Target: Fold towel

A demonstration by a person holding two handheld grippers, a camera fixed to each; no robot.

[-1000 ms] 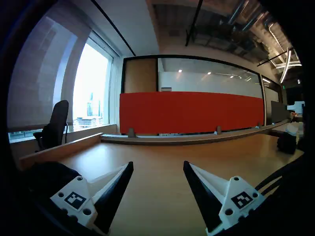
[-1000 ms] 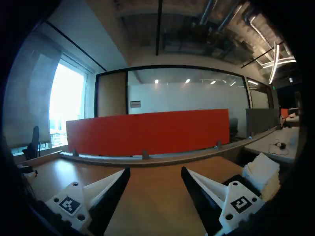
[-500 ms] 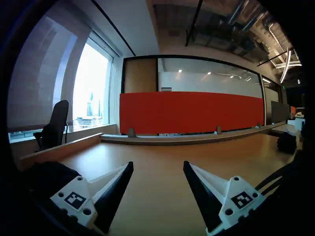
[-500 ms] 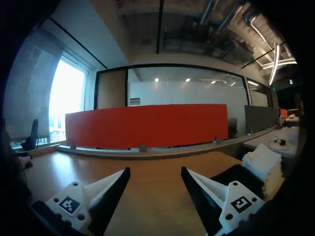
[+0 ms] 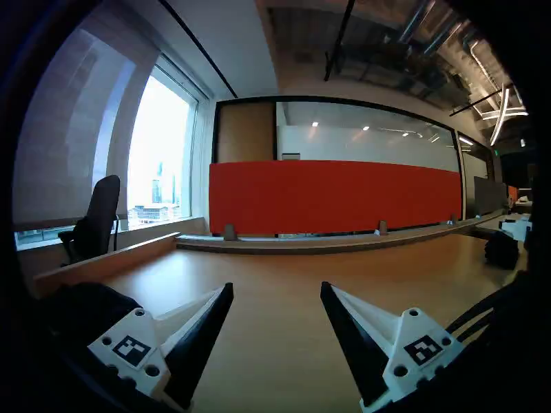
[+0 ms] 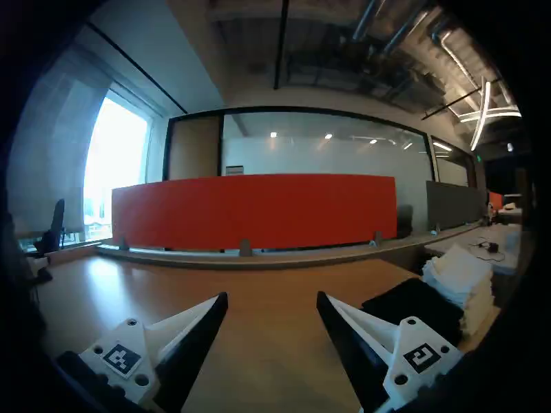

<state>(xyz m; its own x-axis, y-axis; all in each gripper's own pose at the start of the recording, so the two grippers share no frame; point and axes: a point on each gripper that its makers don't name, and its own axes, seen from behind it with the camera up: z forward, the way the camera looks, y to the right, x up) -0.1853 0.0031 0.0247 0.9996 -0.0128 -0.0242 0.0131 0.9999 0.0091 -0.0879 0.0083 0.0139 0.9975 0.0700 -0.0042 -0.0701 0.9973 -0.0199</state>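
Jaws apart; towel stack flat, rightward.

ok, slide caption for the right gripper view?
Right hand-held gripper, open, points across a wooden desk toward a red divider; a stack of white towels and a black cloth lie at right.

Left gripper: your white-and-black two-finger left gripper points forward, held roughly level, its jaws spread wide.
Left fingers: your tapered fingers show white outer shells and black inner faces, the pointed tips well apart.
Left markers: a square black-and-white marker sits on each finger base.
Right gripper: your matching white-and-black right gripper also points forward and level, jaws equally wide.
Right fingers: both pointed fingers reach forward with their tips apart.
Right markers: one square marker on each base.
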